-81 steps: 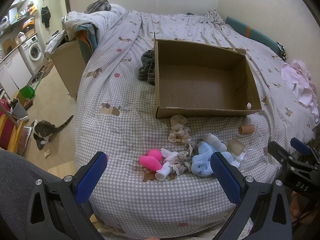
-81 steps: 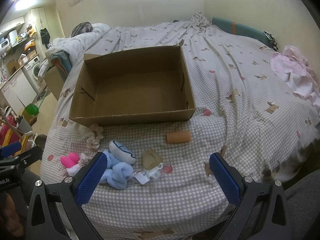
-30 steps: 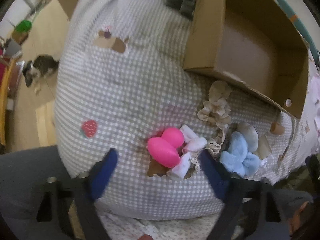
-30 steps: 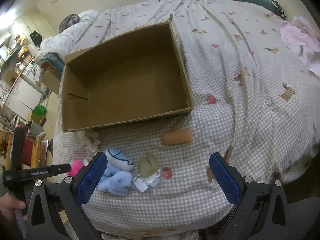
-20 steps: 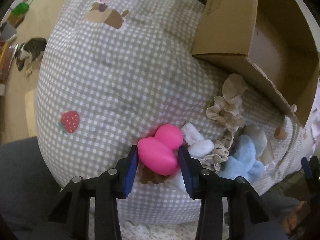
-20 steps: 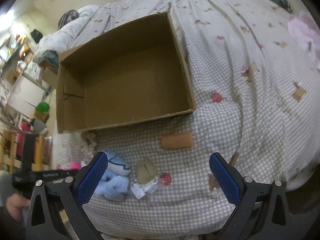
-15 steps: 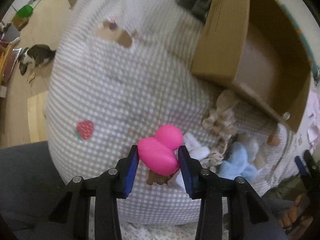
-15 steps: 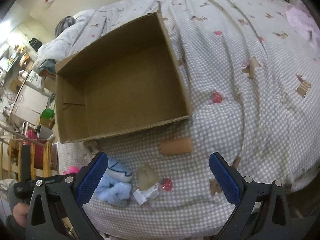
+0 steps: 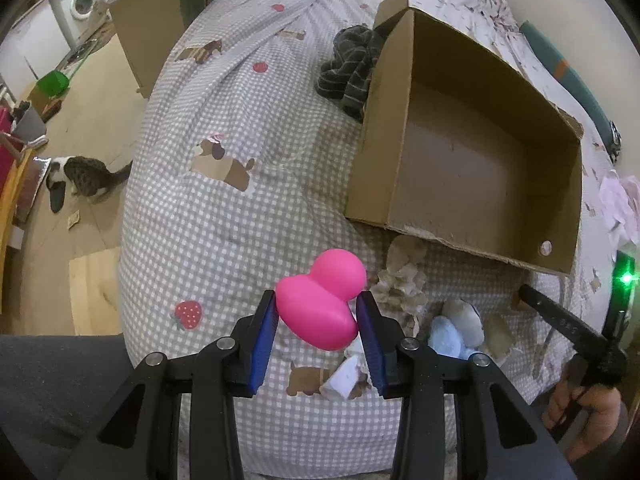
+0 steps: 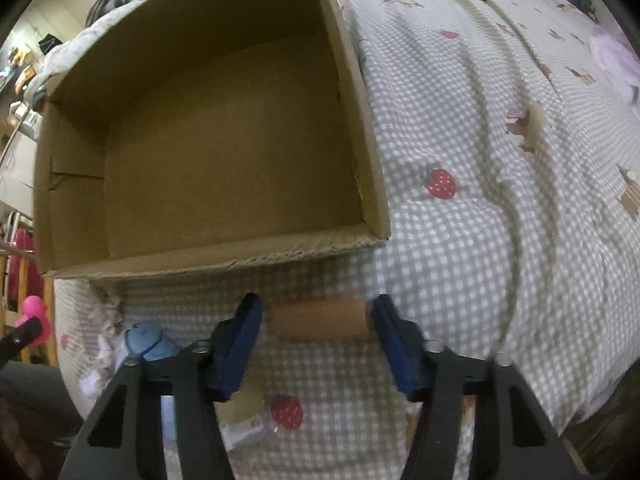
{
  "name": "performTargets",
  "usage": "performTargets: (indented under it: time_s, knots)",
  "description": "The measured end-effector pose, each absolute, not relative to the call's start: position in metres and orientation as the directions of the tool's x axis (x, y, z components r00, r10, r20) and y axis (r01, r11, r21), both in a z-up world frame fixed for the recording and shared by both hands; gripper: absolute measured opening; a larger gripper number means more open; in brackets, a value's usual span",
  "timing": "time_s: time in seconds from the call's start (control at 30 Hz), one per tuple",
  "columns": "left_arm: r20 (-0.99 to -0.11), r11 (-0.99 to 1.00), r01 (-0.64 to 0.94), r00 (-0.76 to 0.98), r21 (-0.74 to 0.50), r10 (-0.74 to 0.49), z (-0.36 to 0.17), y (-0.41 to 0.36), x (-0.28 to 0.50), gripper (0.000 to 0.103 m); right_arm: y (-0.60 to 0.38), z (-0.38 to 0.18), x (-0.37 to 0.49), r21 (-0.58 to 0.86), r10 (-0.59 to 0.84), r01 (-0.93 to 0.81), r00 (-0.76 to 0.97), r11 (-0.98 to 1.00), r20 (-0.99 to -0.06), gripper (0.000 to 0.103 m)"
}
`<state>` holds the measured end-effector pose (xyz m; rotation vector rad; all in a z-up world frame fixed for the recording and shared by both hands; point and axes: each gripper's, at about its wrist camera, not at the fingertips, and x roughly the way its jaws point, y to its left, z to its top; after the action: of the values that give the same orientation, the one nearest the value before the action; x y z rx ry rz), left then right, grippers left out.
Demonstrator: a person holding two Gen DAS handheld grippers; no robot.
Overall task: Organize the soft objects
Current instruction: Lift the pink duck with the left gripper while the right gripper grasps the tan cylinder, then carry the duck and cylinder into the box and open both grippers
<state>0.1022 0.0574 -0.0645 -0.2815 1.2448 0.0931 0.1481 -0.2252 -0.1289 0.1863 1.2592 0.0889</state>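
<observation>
The pink toy [image 9: 322, 300] sits pinched between your left gripper's [image 9: 318, 320] blue pads, clear of the bedspread [image 9: 208, 216], its rounder lobe poking forward past the fingertips toward the box [image 9: 472, 148]. That box is what your next move likely turns on: from the left gripper it lies ahead and to the right, its near wall just beyond the beige frilly cloth [image 9: 402, 276], its open mouth facing up and nothing visible inside. So you would carry the toy forward and rightward over that near wall before letting go; the left hand is the nearer one for this, since it already has the toy. Your right gripper [image 10: 318, 320] has just been closing, with the brown roll [image 10: 320, 319] between its jaws; the roll lies crosswise, its long axis running from pad to pad, so the pads meet its two ends rather than its sides. The picture is blurred there, and a sliver of gap seems to remain at the left end, so I judge the roll not yet firmly gripped. It lies on the bedspread just in front of the box's near wall [image 10: 216, 258]. The blue plush [image 9: 448, 332] and the white sock [image 9: 344, 376] wait on the bed between your two grippers.
</observation>
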Motion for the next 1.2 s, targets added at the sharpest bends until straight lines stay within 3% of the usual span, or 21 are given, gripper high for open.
performTargets:
  time_s: [0.03,0.1,0.17,0.57,0.83,1.2]
  knots:
    - [-0.944,0.961,-0.225,0.32,-0.16,-0.082,-0.065,0.059,0.099,0.036,-0.224,-0.133,0.149,0.175,0.157,0.035,0.3,0.984,-0.941,0.04]
    - [-0.945,0.96,-0.228,0.317,-0.16,-0.082,-0.068,0.059,0.1,0.036,-0.222,-0.138,0.15,0.149,0.134,0.029,0.302,0.988,-0.944,0.015]
    - [-0.943,0.96,-0.225,0.321,-0.164,-0.086,-0.067,0.059,0.099,0.036,-0.216,-0.136,0.145,0.153,0.144,0.004,0.317,0.988,-0.938,0.01]
    - [-0.935,0.965,-0.222,0.352,-0.139,-0.054,-0.059,0.055,0.094,0.036,-0.243,-0.084,0.098,0.279,0.218,0.065,0.466,0.958,-0.857,0.009]
    - [-0.932,0.976,-0.182,0.36,-0.117,-0.045,-0.049,0.048,0.086,0.036,-0.24,-0.041,0.075,0.327,0.306,-0.04,0.48,0.944,-0.822,0.009]
    - [-0.894,0.993,-0.071,0.445,-0.091,-0.05,0.0,0.017,0.116,0.036,-0.237,-0.011,0.109,0.368,0.375,-0.123,0.526,0.922,-0.763,0.009]
